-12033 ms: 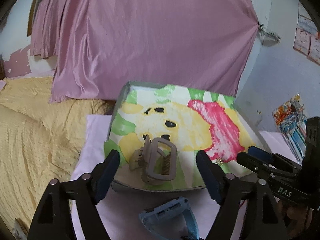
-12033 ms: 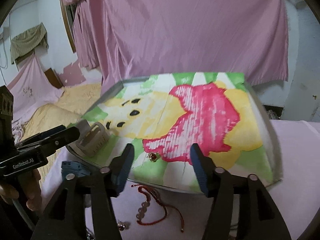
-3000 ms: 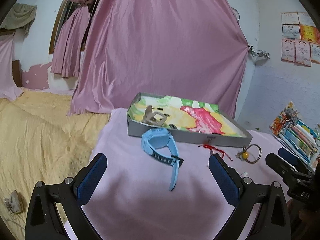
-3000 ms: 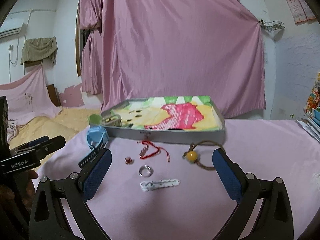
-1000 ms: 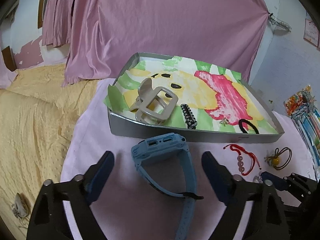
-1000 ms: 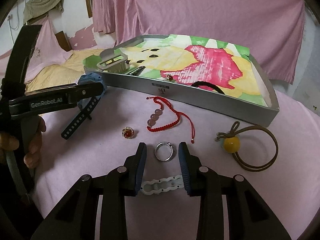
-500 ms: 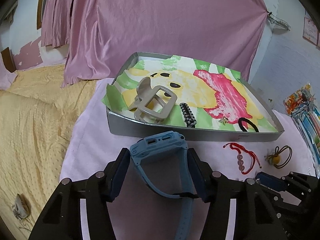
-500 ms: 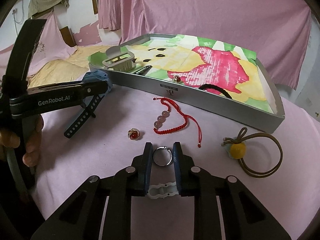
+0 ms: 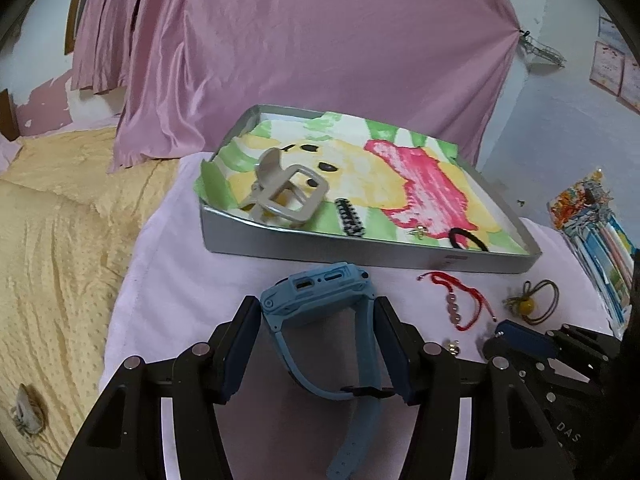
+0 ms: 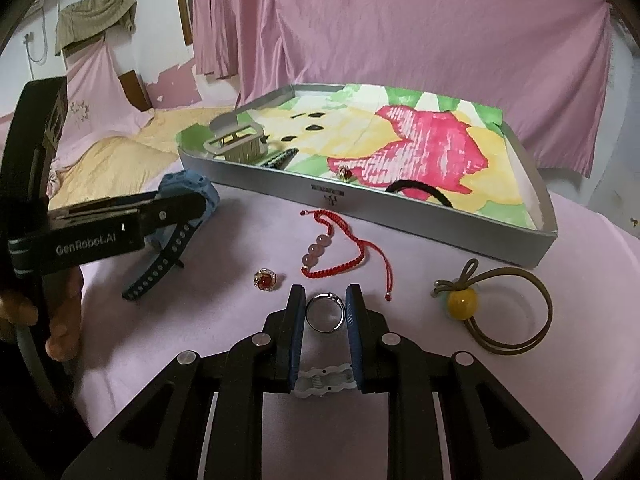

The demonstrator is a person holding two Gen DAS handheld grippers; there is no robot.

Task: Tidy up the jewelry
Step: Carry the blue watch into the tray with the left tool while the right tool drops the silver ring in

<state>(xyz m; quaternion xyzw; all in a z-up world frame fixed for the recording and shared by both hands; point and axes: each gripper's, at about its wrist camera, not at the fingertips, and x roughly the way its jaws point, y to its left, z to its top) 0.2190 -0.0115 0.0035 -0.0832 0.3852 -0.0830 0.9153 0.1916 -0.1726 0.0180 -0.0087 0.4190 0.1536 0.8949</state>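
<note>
So, left wrist view: the left gripper (image 9: 316,344) had its 2 blue pads pressed on both sides of the blue watch (image 9: 320,300), pinching it at the body, w/ the strap hanging down between the fingers. The watch sat on the pink cloth (image 9: 180,280), just in front of the grey tray (image 9: 280,246). Inside the tray, on the painted paper, lay a beige hair claw (image 9: 286,196), a black-white braided piece (image 9: 351,222), a small gold item (image 9: 419,232) and a black hair tie (image 9: 466,239). Outside the tray, on the right, were a red cord bracelet (image 9: 460,300) and a brown hair tie w/ a yellow bead (image 9: 532,300). The right gripper's tip (image 9: 524,336) showed at the lower right.

Right wrist view: the right gripper (image 10: 325,312) was nearly closed, both pads touching a silver ring (image 10: 325,313) and pinching it on the cloth. A white clip (image 10: 325,380) lay under the fingers, closer to the camera. Near the ring, on the left, was a red-stone ring (image 10: 265,280); the red cord bracelet (image 10: 336,252) lay between the ring and the tray (image 10: 400,208). The yellow-bead tie (image 10: 500,312) was at the right. The left gripper (image 10: 120,220) held the watch (image 10: 192,192) at the left, near the tray corner.
</note>
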